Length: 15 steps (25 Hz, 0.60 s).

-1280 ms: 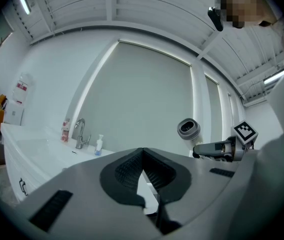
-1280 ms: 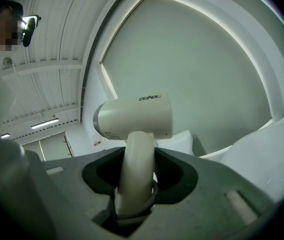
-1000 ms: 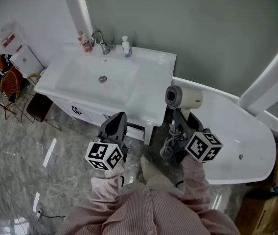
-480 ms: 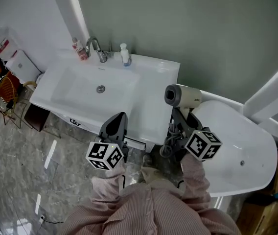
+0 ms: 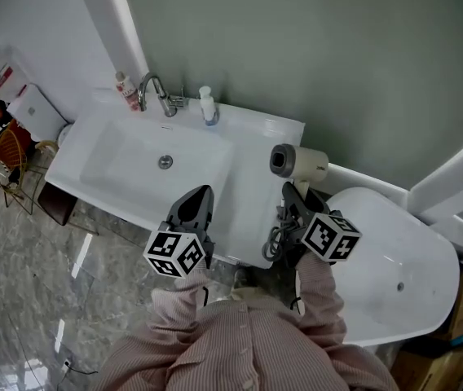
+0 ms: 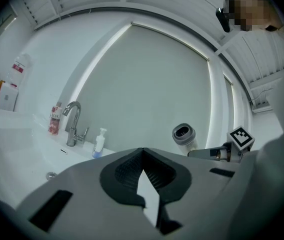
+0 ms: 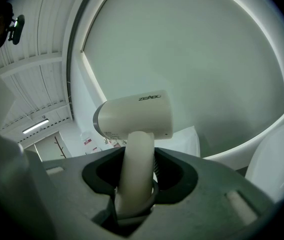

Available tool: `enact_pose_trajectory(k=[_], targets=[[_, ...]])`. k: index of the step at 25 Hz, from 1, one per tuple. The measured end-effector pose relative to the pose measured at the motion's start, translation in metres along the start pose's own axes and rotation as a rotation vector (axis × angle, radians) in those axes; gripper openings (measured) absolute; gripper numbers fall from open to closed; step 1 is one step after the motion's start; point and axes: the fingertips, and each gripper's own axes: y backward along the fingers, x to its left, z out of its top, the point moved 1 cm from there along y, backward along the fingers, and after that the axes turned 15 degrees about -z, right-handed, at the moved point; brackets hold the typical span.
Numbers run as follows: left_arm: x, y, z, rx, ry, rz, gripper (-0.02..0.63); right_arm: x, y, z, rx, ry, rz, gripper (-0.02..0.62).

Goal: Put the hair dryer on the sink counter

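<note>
Bathroom with grey marble floor (image 5: 19, 275): a white sink surface (image 5: 256, 177), with a bathtub (image 5: 394, 259) at its 3 o'clock. Right gripper (image 5: 295, 198) jaws stand wide, clamped on the hair dryer (image 5: 297, 162) handle above the surface's 3 o'clock edge; left gripper (image 5: 200, 195) jaws meet, empty. The gripper half hides the dryer's coiled cord (image 5: 275, 244).

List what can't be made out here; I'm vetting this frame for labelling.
- Plug end of the hair dryer cord: head view, hidden under the right gripper.
- Dryer's handle base: right gripper view, sunk between the jaws.
- Wire rack contents: head view, too small, cut by the left edge.
</note>
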Motion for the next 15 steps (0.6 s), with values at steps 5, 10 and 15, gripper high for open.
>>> enact_pose_trajectory(k=[5, 10, 15], targets=[[0.015, -0.021, -0.003, 0.008, 0.016, 0.007, -0.003, -0.008, -0.03, 0.002, 0.036, 0.001, -0.003, 0.164], [0.029, -0.033, -0.011, 0.023, 0.047, 0.018, -0.003, -0.012, -0.056, -0.002, 0.071, 0.001, -0.002, 0.164], [0.046, -0.044, -0.024, 0.057, 0.084, 0.026, -0.003, -0.017, -0.083, -0.01, 0.115, -0.002, -0.021, 0.164]])
